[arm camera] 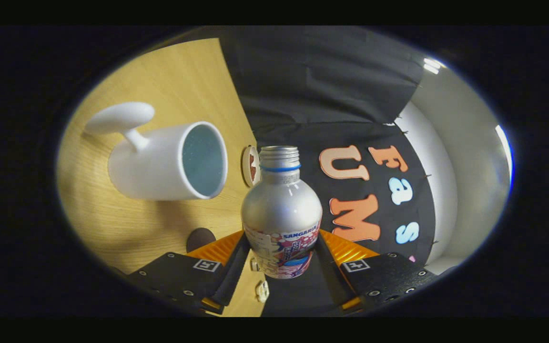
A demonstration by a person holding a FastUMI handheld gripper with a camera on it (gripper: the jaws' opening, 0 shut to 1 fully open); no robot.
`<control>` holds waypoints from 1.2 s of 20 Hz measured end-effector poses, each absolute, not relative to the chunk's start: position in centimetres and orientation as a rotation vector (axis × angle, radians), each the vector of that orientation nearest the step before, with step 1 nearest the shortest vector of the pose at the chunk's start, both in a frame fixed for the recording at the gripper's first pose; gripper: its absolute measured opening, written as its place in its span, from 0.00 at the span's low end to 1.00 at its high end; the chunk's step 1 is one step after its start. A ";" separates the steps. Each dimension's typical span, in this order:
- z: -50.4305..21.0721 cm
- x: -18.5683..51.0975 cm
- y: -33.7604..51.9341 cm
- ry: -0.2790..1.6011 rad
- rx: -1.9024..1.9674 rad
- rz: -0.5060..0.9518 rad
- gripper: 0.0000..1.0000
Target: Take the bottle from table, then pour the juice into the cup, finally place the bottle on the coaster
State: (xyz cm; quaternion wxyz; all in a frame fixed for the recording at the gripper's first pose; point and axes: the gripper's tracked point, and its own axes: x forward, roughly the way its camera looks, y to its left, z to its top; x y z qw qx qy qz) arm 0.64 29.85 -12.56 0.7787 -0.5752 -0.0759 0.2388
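We see a light wooden table top with a fine straight grain point(160, 71) running along one side of the tilted view, its edge meeting the black cloth wall of the booth point(322, 76), which hangs in soft folds and creases. Beyond the far edge of the cloth we make out a plain pale grey wall point(465, 157) carrying two bright white strips of light point(505, 143), one near the top of the cloth and one further along. Soft shadows fall across the table's wood.
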 end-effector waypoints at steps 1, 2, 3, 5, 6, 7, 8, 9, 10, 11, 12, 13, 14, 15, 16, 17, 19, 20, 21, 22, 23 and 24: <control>-12.3 0.8 29.8 -0.146 -1.173 0.517 0.78; -12.0 1.1 29.7 -0.128 -1.098 0.512 0.78; -11.4 1.5 29.5 -0.113 -1.024 0.499 0.78; -10.6 1.8 29.2 -0.083 -0.904 0.487 0.78; -10.4 2.1 28.8 -0.066 -0.852 0.484 0.78; -10.2 2.5 28.5 -0.050 -0.799 0.476 0.78; -9.9 3.2 28.0 -0.030 -0.746 0.465 0.78; -9.8 3.8 27.4 -0.012 -0.687 0.452 0.78; -9.5 4.3 26.9 0.002 -0.622 0.439 0.78; -9.2 4.7 26.4 0.013 -0.553 0.437 0.78; -9.0 5.2 26.3 0.026 -0.480 0.442 0.78; -8.9 5.5 26.0 0.044 -0.419 0.448 0.78; -9.0 5.9 25.9 0.061 -0.361 0.452 0.78; -9.2 6.3 25.7 0.080 -0.306 0.454 0.78; -9.4 6.8 25.6 0.102 -0.254 0.457 0.78; -9.8 7.2 25.5 0.125 -0.205 0.459 0.78; -10.7 7.9 25.1 0.170 -0.113 0.455 0.78; -11.2 8.1 25.1 0.187 -0.070 0.453 0.78; -11.8 8.2 25.1 0.211 -0.033 0.456 0.78; -12.7 8.4 24.9 0.240 -0.001 0.454 0.78; -13.5 8.6 24.8 0.260 0.022 0.454 0.78; -14.1 8.8 24.9 0.280 0.041 0.452 0.78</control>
